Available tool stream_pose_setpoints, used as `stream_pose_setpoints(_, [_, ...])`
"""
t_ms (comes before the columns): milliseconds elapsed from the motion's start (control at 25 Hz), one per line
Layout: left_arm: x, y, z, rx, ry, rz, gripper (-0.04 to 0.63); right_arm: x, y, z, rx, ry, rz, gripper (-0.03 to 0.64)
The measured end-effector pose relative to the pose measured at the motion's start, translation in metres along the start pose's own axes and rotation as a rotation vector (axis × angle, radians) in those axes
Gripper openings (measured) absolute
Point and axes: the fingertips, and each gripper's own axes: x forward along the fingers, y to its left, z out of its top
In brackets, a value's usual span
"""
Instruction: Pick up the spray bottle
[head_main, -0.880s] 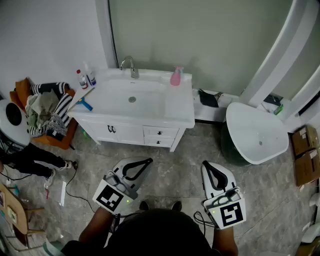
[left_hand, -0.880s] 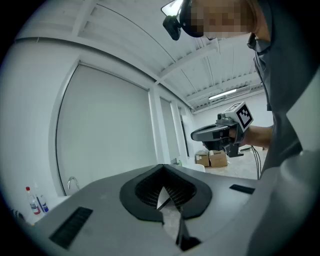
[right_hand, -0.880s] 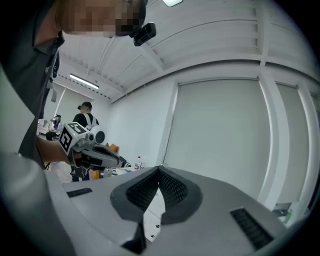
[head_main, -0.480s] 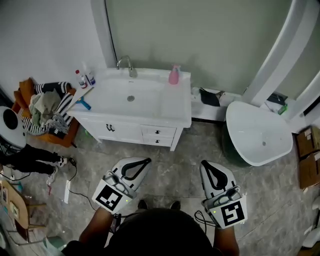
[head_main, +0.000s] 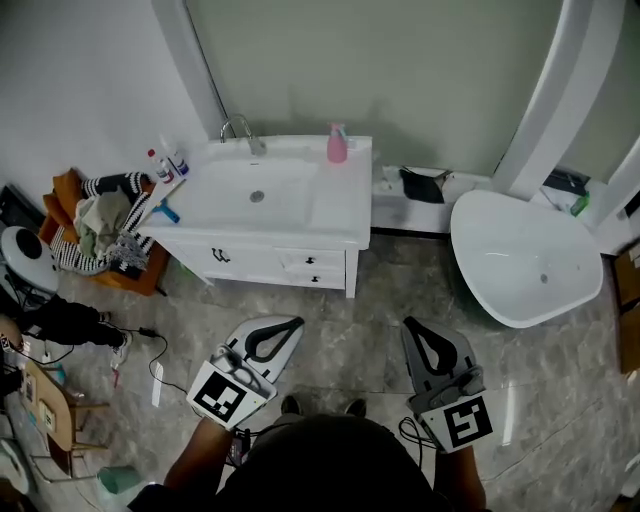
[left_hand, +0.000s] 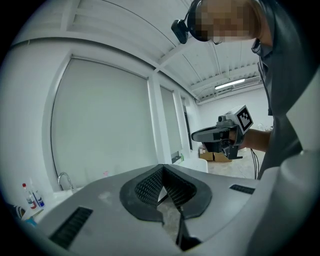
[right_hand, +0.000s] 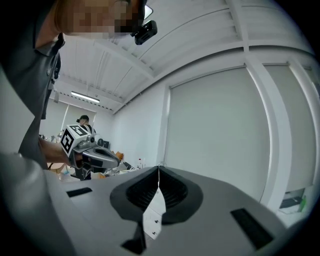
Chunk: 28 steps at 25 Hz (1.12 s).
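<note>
- The left gripper (head_main: 297, 322) is closed, its jaw tips together with nothing between them, and is held over the floor (head_main: 370, 300).
- The right gripper (head_main: 408, 323), to its right, is likewise closed and empty.
- The pink spray bottle (head_main: 337, 143) stands upright at the far right corner of the vanity worktop (head_main: 340, 210), well apart from both grippers.
- Two small bottles (head_main: 165, 162) stand at the worktop's far left edge.
</note>
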Motion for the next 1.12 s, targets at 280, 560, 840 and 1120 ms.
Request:
stream_pose_setpoints(280, [0.021,-0.026,0.001,0.012,0.039,0.002,0.004,-0.023,-0.027,-0.012,0.019,-0.014,-0.002,0.009])
stream_pose_setpoints(560, [0.039,-0.038,0.005,0.035,0.047,-0.028,0.003,-0.036,-0.042,-0.021,0.037,0.000,-0.024,0.009])
stream_pose_setpoints(840, [0.028,-0.030,0.000,0.014,0.034,-0.023,0.004,-0.025,-0.033,-0.020,0.013,0.018,-0.014,0.009])
stream_pose_setpoints(1120, [-0.004,0.005,-0.011,-0.002,0.010,-0.043,0.004,0.006,-0.003,-0.007,-0.011,0.025,-0.046,0.009])
